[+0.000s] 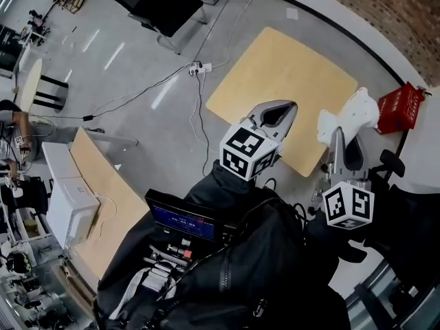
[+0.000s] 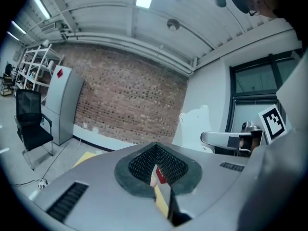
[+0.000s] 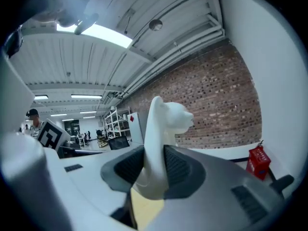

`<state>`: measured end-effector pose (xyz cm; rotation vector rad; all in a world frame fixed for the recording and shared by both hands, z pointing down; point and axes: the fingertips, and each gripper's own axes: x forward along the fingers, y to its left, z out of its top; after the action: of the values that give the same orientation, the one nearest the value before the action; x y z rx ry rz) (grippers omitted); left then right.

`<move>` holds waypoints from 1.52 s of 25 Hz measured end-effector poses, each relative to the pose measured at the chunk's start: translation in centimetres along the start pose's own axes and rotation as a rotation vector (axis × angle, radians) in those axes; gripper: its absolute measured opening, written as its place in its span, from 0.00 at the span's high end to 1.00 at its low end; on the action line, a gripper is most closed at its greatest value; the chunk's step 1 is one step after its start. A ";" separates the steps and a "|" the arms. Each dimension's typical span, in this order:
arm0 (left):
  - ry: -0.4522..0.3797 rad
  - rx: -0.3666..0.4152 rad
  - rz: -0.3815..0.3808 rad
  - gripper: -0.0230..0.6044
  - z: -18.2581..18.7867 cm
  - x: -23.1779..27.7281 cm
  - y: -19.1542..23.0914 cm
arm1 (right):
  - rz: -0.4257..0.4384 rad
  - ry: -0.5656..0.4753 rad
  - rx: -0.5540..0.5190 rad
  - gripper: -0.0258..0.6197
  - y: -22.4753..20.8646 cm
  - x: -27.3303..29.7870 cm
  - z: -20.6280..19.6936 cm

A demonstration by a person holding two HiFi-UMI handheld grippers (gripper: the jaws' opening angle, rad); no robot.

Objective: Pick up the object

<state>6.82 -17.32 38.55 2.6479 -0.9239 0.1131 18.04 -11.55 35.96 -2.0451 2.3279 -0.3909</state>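
Observation:
The object is a white animal-shaped figure point(image 1: 354, 113), held up in the air beyond the near right corner of the light wooden table point(image 1: 275, 74). My right gripper point(image 1: 342, 139) is shut on its lower part. In the right gripper view the white figure point(image 3: 161, 129) rises upright from between the dark pads, with its head at the top. My left gripper point(image 1: 278, 112) hovers over the table's near edge, jaws together with nothing between them. In the left gripper view the left gripper point(image 2: 159, 170) shows only a thin slit, and the white figure point(image 2: 195, 124) stands off to the right.
A red box point(image 1: 397, 107) sits on the floor to the right of the table. A black office chair point(image 1: 155, 5) stands at the far side, and cables with a power strip point(image 1: 199, 67) run across the grey floor. A long wooden desk point(image 1: 103, 184) with a white box point(image 1: 69, 205) lies at the left.

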 end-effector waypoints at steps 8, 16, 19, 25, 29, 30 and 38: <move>-0.112 0.080 -0.047 0.96 5.5 0.9 -2.4 | 0.021 -0.130 -0.019 0.76 0.7 -0.6 4.8; -0.225 0.163 -0.031 0.96 10.1 0.7 -2.6 | 0.024 -0.233 -0.071 0.76 0.8 -0.8 8.6; -0.260 0.181 -0.033 0.96 11.5 0.7 -2.5 | 0.036 -0.267 -0.076 0.76 1.1 -0.2 9.7; -0.289 0.246 -0.016 0.96 12.8 0.3 -2.2 | 0.053 -0.311 -0.092 0.76 1.9 0.3 11.0; -0.293 0.277 0.000 0.96 13.1 0.4 -2.2 | 0.042 -0.326 -0.112 0.76 1.7 0.3 11.4; -0.293 0.285 0.002 0.96 13.1 0.4 -2.2 | 0.039 -0.328 -0.115 0.76 1.6 0.4 11.4; -0.292 0.305 0.021 0.96 13.1 0.3 -2.1 | 0.039 -0.327 -0.130 0.76 1.7 0.5 11.6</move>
<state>7.90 -20.33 25.63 2.9926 -1.1020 -0.1442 18.34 -13.90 24.47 -1.9349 2.2387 0.0943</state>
